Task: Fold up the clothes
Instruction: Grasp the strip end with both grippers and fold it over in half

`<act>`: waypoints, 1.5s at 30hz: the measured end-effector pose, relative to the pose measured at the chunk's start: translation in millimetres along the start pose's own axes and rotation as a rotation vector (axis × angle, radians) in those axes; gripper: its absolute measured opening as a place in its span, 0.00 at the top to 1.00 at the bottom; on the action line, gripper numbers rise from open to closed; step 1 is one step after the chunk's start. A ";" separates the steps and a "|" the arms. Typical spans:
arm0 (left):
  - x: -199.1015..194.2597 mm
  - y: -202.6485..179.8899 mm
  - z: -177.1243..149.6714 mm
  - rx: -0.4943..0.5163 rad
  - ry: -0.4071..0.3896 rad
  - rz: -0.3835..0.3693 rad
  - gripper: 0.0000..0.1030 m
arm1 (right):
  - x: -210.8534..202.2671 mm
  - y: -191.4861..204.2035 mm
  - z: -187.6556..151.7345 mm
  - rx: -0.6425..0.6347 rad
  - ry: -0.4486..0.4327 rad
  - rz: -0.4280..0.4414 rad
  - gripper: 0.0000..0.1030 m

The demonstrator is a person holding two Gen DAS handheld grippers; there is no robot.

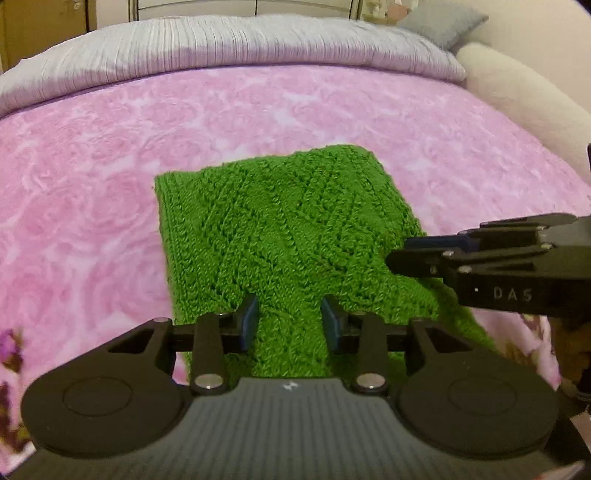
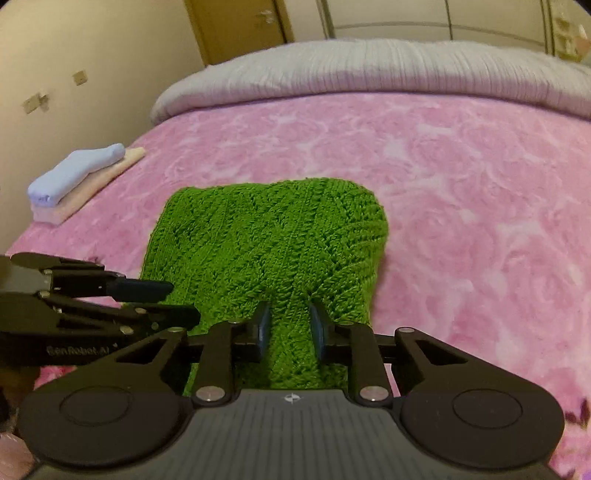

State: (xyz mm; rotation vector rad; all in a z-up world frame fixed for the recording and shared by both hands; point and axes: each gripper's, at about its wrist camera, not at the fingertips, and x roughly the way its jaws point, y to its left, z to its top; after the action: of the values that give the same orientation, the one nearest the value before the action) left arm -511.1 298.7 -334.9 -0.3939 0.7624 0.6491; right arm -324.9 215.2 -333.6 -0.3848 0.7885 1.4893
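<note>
Pink rose-patterned blanket (image 1: 92, 177) spread over the whole bed, filling the middle of both views. Ribbed grey duvet (image 1: 229, 44) rolled along the top of the frame, beyond the blanket's far edge. Grey-blue cushion (image 1: 443, 24) at upper right of the left wrist view, with a cream padded edge (image 1: 517, 92) curving down the right side below it. Wardrobe doors and a wooden door blurred along the top of the right wrist view.

Green cable-knit garment (image 1: 280, 229) at frame centre, lying folded on the blanket, near edge running under both grippers. Same knit centred in the right wrist view too.

Left gripper (image 1: 289, 323) at lower centre of its own view, jaws apart by a moderate gap, a strip of green knit lying between the blue pads (image 1: 250, 321); grip or mere hover over the fabric impossible to tell. Right gripper (image 2: 289, 328) at lower centre of its own view, jaws narrower, knit bunched and puckered between them, apparently pinched. Each gripper also visible side-on in the other's view, at the knit's side edge.

Small stack of folded clothes (image 2: 79, 181) at left of the right wrist view, pale blue on cream, well apart from the knit.
</note>
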 end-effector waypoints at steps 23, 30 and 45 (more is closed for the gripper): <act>35.7 58.3 61.8 -0.027 -0.038 0.041 0.79 | 40.8 -35.4 60.6 0.066 0.003 -0.049 0.72; -33.3 25.3 36.2 -0.075 -0.033 0.128 0.73 | -25.0 -24.9 30.8 0.164 -0.008 -0.081 0.54; -134.1 -57.2 -50.3 -0.136 0.013 0.269 0.46 | -124.1 -1.6 -59.5 0.226 0.059 -0.161 0.29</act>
State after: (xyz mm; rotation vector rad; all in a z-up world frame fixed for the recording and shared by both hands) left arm -571.6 176.1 -263.6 -0.4244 0.7933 0.9548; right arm -324.6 84.0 -292.3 -0.3151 0.9399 1.2291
